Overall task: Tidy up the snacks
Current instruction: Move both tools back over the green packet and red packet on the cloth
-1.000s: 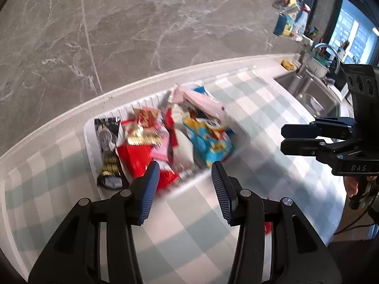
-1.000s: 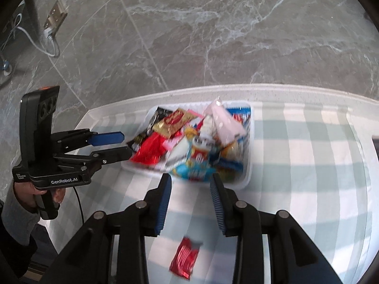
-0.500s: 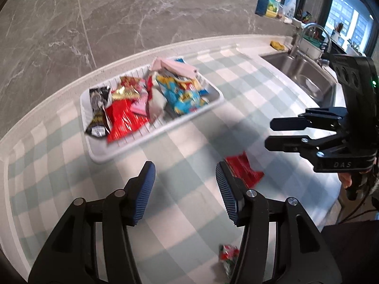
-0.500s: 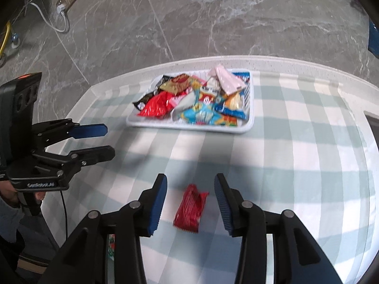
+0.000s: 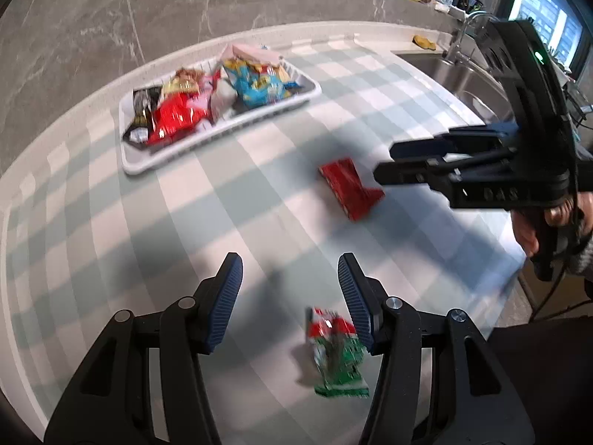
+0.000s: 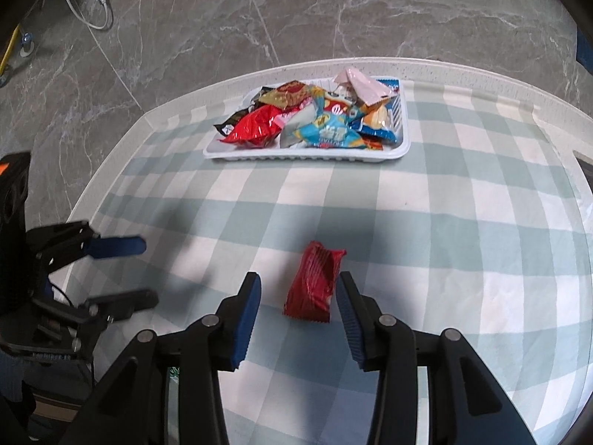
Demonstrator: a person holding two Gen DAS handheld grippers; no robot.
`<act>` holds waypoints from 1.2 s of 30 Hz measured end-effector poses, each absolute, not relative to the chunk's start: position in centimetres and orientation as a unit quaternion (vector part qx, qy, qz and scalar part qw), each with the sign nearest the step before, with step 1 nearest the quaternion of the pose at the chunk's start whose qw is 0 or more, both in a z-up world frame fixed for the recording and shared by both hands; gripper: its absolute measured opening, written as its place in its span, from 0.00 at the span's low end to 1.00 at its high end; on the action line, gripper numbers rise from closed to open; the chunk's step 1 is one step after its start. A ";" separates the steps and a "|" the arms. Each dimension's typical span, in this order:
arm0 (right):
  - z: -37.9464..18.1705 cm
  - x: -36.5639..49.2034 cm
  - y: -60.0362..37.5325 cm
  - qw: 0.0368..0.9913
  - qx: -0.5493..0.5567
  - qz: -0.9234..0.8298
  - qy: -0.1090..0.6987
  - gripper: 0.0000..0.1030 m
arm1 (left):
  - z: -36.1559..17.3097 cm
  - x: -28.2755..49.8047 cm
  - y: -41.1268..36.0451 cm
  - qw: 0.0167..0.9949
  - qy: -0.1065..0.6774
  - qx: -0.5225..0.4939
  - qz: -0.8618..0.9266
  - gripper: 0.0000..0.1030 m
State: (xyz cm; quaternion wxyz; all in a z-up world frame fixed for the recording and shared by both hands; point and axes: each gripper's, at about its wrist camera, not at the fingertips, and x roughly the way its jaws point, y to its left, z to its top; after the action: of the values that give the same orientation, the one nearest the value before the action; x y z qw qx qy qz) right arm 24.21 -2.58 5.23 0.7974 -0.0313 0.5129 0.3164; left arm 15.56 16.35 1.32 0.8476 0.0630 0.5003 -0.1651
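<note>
Left gripper: black frame with blue ribbed pads, pointing steeply down at the cloth; jaws stand apart and nothing is clamped between them.
Left gripper's fingers: neither pad touches a packet; a green and red foil snack packet lies flat on the cloth between them, close beside the right-hand pad, with a gap to the left-hand one.
Right gripper: same black and blue build, also tilted down; jaws stand apart, grasping nothing.
Right gripper's fingers: a red crinkled foil snack packet lies on the cloth between the pads, nearer the right-hand pad; whether that pad brushes its edge cannot be told, and the left-hand pad is clear of it.
Red packet from the left wrist view: blurred, flat on the cloth, just below the tips of the right gripper.
White plastic slatted tray: at the far edge of the counter by the grey marble wall, heaped with mixed snack packets in red, blue, gold, black and pink; well apart from both loose packets.
Pale green and white checked tablecloth: covers the counter, bearing the tray and both packets.
Person's hand: wrapped round the right gripper's handle.
Steel sink: set in the counter beyond the cloth's right end.
</note>
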 end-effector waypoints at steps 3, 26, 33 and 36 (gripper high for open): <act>4.7 23.9 -2.5 0.795 -0.032 0.314 0.517 0.45 | 0.5 14.5 16.4 0.843 0.507 0.059 -0.167 0.51; 2.2 24.1 -2.0 0.786 -0.035 0.300 0.539 0.45 | -2.7 10.8 15.9 0.828 0.520 0.084 -0.191 0.53; 1.7 24.2 -1.7 0.785 -0.038 0.298 0.542 0.46 | -3.4 10.6 15.8 0.827 0.521 0.093 -0.189 0.53; 1.5 24.3 -1.6 0.784 -0.040 0.298 0.543 0.46 | -3.6 10.7 15.9 0.827 0.521 0.090 -0.190 0.53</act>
State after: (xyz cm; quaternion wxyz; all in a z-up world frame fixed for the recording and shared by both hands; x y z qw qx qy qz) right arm 24.30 -1.57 1.55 0.7841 -0.0398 0.5430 0.2978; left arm 10.71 15.85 -3.64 0.8273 0.0897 0.5211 -0.1898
